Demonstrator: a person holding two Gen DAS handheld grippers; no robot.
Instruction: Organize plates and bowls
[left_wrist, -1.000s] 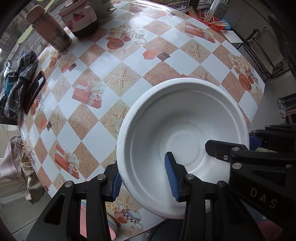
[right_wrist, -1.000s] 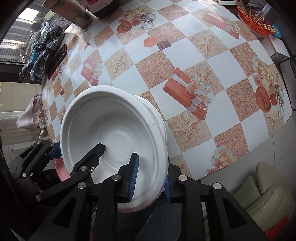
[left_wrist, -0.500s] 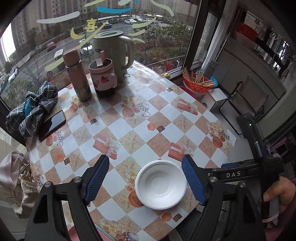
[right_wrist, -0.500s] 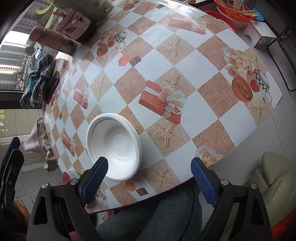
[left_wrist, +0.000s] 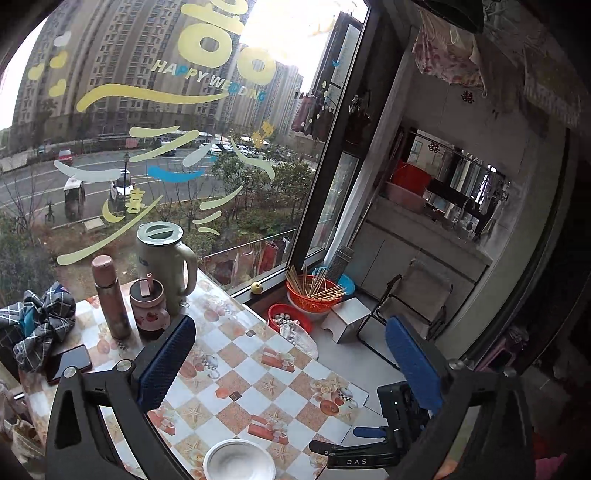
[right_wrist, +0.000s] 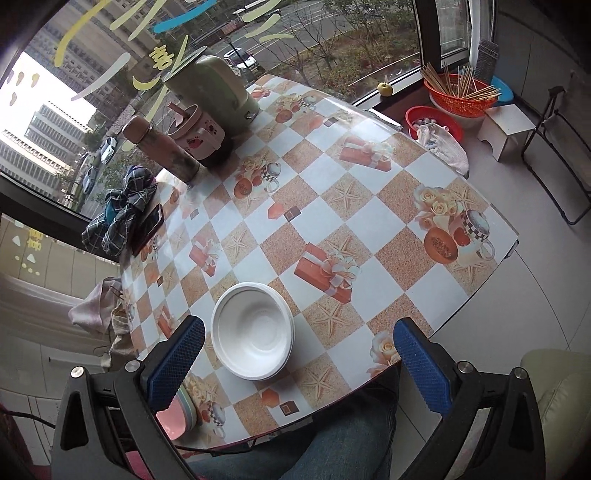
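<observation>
A stack of white bowls (right_wrist: 253, 330) sits on the checkered table (right_wrist: 369, 221) near its front edge. It shows small at the bottom of the left wrist view as the white bowls (left_wrist: 239, 459). High above the table, my left gripper (left_wrist: 288, 339) faces the window; its jaws are opening with nothing between them. My right gripper (right_wrist: 299, 332) hovers over the table's near edge, open wide and empty, with the bowls below and between its fingers but well clear of them. A stack of pastel plates (right_wrist: 177, 410) lies at the near left corner, partly hidden behind the left finger.
At the far side stand a green kettle (right_wrist: 210, 88), a thermos (right_wrist: 162, 151) and a pink jar (right_wrist: 195, 129). A phone (right_wrist: 149, 229) and a plaid cloth (right_wrist: 118, 218) lie at the left. Red baskets (right_wrist: 458, 96) sit on the floor. A person's leg (right_wrist: 332, 443) is under the near edge.
Both grippers let go of the white bowls' rim and opened wide. Both pulled up and away; the left rose much higher and tilted up toward the window.
</observation>
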